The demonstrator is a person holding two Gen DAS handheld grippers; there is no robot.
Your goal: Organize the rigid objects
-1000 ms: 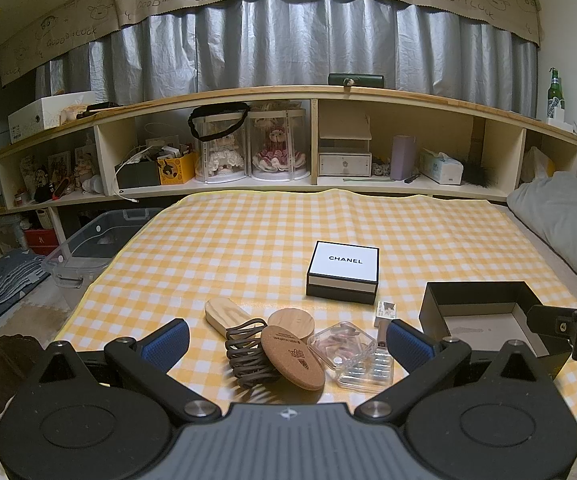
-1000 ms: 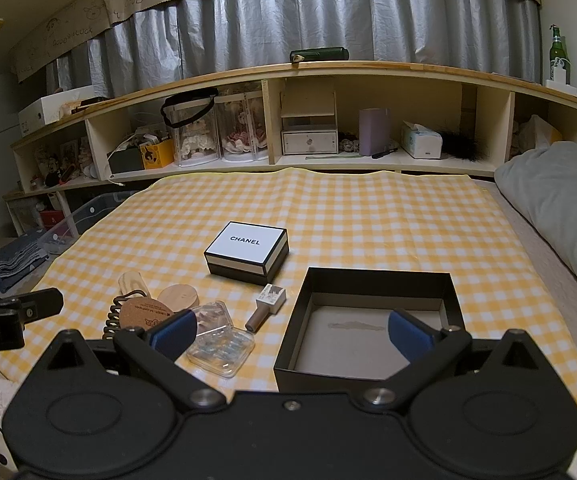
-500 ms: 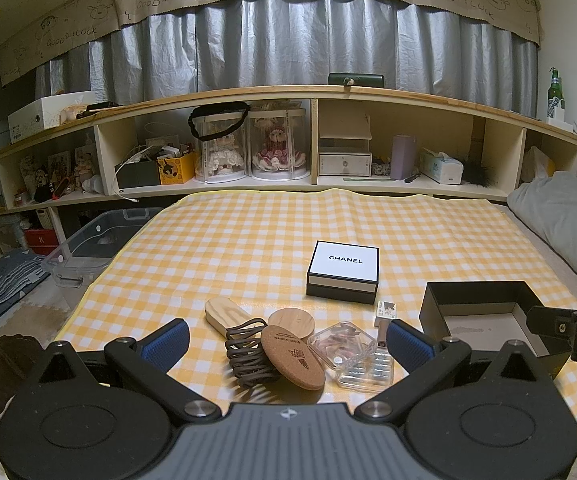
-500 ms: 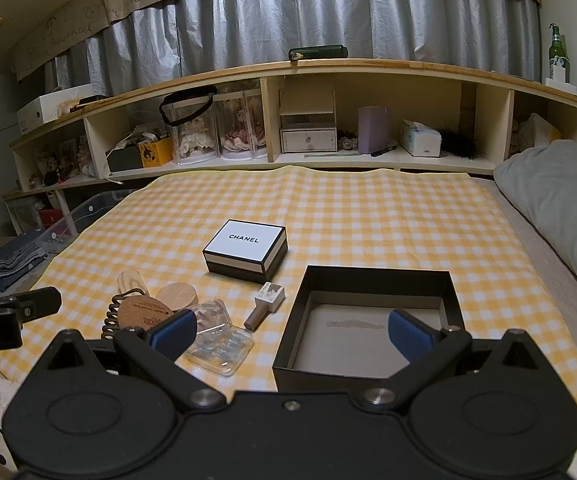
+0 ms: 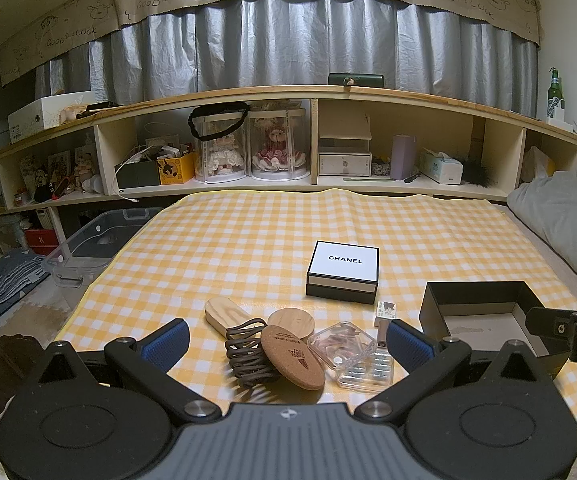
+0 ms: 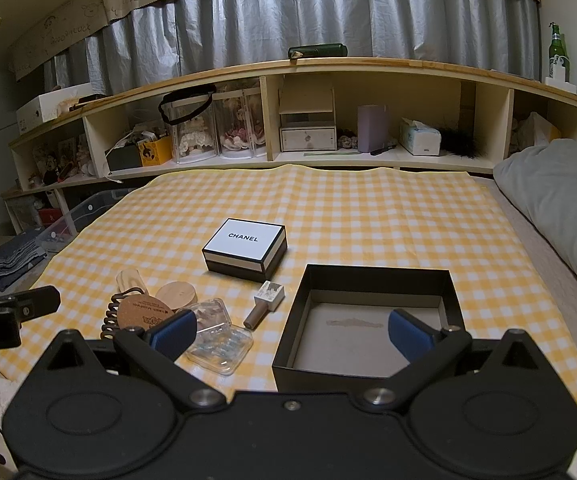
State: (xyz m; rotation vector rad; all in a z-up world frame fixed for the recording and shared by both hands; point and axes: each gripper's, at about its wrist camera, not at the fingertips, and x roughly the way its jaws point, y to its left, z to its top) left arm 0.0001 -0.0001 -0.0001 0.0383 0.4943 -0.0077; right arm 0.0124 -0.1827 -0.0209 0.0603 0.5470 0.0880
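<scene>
The small things lay in a pile on the yellow checked cloth (image 5: 248, 240) on the bed: a round cork coaster (image 5: 292, 357), a wooden disc (image 5: 291, 322), a brown coil (image 5: 248, 354), two clear plastic cases (image 5: 352, 354) and a little bottle (image 6: 263, 306). An open black box (image 6: 368, 320) sat just beside them, with a shut Chanel box (image 6: 245, 249) behind. The left gripper (image 5: 287, 342) and right gripper (image 6: 292, 330) both had jaws spread wide, holding nothing.

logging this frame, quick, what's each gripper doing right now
left gripper: open, holding nothing, above the cork coaster.
right gripper: open, holding nothing, in front of the empty black box.
</scene>
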